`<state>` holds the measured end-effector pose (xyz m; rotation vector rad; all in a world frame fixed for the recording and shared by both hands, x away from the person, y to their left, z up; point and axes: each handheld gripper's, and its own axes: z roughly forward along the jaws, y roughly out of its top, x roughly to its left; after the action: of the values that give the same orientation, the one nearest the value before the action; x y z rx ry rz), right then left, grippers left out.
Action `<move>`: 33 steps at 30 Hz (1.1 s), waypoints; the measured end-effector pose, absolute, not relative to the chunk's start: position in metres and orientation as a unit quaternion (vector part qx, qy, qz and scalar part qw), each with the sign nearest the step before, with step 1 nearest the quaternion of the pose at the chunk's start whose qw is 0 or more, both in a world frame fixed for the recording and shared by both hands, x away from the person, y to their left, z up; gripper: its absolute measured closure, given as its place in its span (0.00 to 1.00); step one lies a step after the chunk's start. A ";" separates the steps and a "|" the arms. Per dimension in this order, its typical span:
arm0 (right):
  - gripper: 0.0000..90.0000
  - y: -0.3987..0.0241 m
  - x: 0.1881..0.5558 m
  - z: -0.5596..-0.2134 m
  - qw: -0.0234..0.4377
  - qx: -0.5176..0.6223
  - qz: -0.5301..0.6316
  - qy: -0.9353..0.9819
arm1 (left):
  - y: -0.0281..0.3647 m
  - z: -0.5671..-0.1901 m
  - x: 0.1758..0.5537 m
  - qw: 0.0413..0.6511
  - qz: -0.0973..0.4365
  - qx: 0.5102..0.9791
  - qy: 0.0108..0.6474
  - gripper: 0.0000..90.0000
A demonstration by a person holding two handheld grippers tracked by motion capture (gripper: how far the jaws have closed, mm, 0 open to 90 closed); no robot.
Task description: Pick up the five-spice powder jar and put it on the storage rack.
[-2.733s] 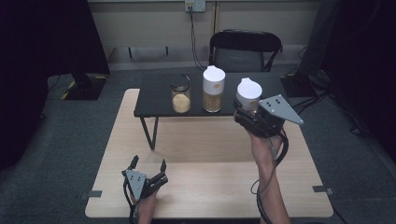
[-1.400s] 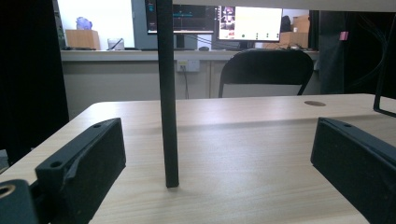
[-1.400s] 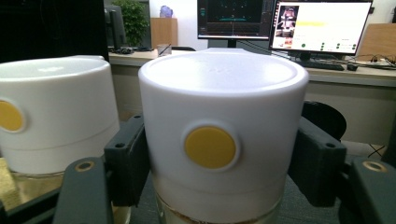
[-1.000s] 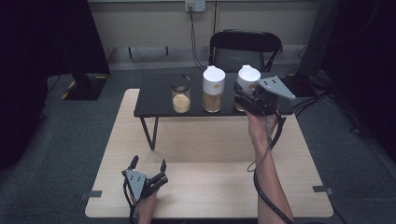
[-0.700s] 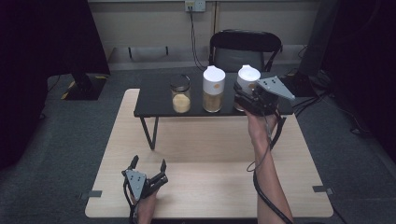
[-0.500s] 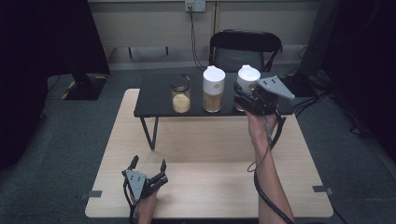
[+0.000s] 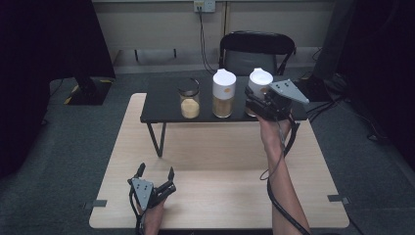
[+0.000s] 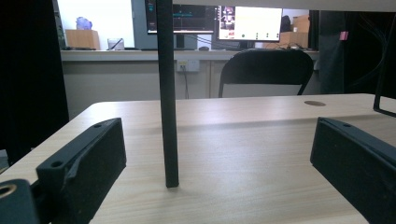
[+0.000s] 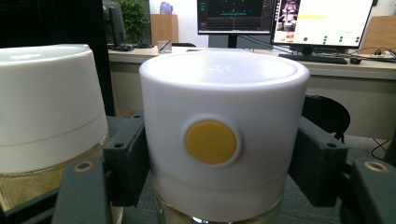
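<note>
A glass jar with a white lid and a yellow dot [image 7: 260, 81] [image 9: 224, 135] is at the right end of the black raised stand [image 7: 161, 105]. My right gripper [image 7: 258, 101] [image 9: 223, 161] is shut on it, one pad on each side of the lid. Just left of it stands a taller white-lidded jar [image 7: 224, 93] [image 9: 46, 107] of tan grains. Further left is a small open jar [image 7: 190, 100] of the same grains. My left gripper [image 7: 156, 170] [image 8: 219, 163] rests open on the wooden table [image 7: 220, 161] near its front edge, with nothing between its jaws.
One thin black leg of the stand [image 8: 167, 93] rises from the table straight ahead of the left gripper. A black chair [image 7: 257, 51] stands behind the table. Cables trail over the floor at the right.
Since the oldest frame my right gripper has carried the white-lidded jar back and up to the stand's right end, beside the taller jar. Over the last second nothing has moved.
</note>
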<state>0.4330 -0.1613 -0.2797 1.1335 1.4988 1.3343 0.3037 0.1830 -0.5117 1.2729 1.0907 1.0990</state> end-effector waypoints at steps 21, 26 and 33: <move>0.13 -0.159 0.436 -0.282 0.404 0.445 0.546 0.584 | 0.183 -0.512 0.304 0.536 0.463 0.535 0.461 0.04; 0.01 -0.160 0.437 -0.283 0.411 0.454 0.550 0.567 | 0.183 -0.512 0.304 0.537 0.462 0.535 0.461 0.04; 0.00 -0.161 0.437 -0.284 0.415 0.449 0.551 0.568 | 0.183 -0.512 0.304 0.537 0.463 0.534 0.460 0.04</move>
<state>0.4370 -0.1609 -0.2836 1.1283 1.4269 1.3838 0.3037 0.1828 -0.5117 1.2709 1.0960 1.1029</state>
